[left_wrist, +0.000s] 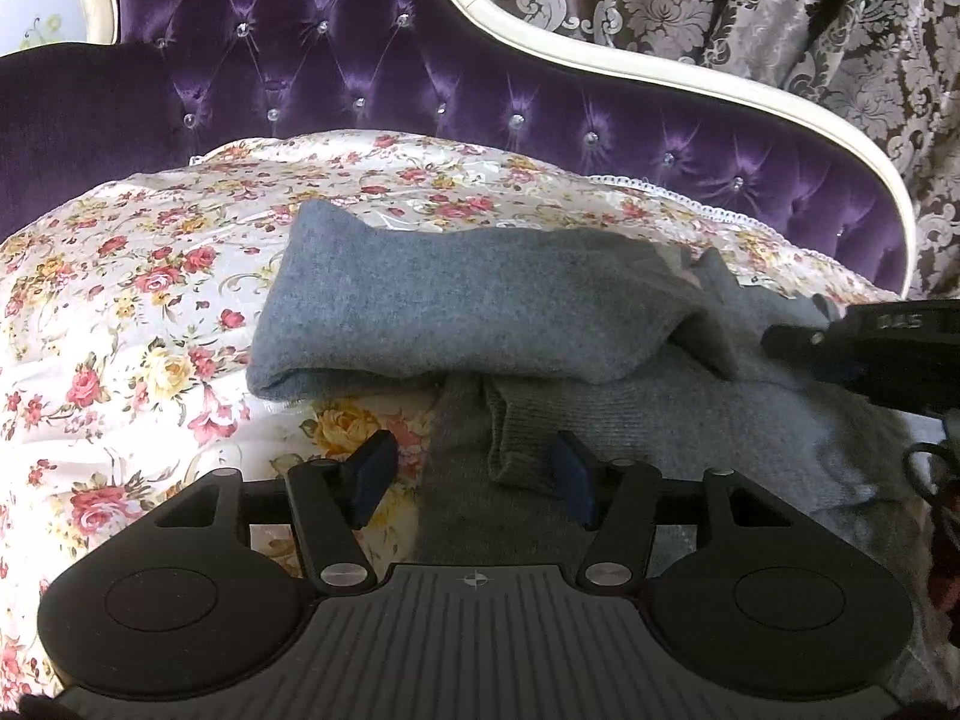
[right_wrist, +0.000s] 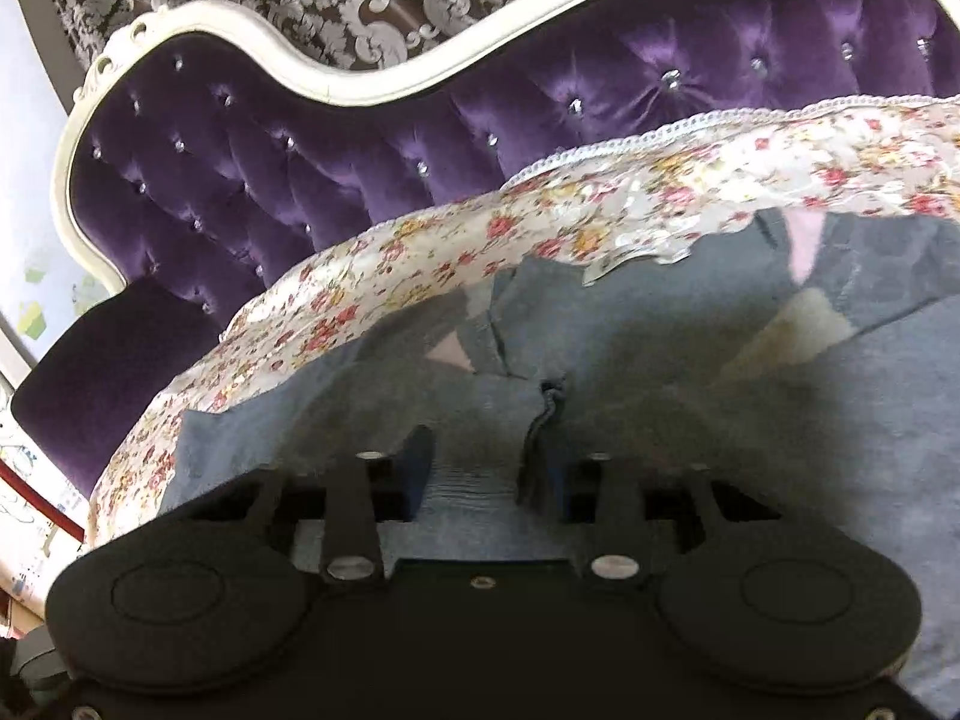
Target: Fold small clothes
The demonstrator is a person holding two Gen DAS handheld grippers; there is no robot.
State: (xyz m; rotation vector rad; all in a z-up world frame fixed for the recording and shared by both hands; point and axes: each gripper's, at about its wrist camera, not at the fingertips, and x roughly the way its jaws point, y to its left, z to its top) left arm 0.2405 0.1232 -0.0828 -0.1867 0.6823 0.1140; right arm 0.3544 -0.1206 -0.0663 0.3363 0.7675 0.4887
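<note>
left tool (left_wrist: 474,477) sits released over the grey sweater's (left_wrist: 480,300) ribbed cuff (left_wrist: 516,438). right tool (right_wrist: 480,474) is clenched on a bunched sweater fold, on the floral bedspread (left_wrist: 150,252).

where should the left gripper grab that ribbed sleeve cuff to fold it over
Grip the ribbed cuff at its free lower end, coming from the near side with the left gripper low to the cloth. The cuff lies flat on the grey sweater, its end pointing toward the open jaws, so one finger can slide under that edge. The bunched fold behind offers no loose edge.
</note>
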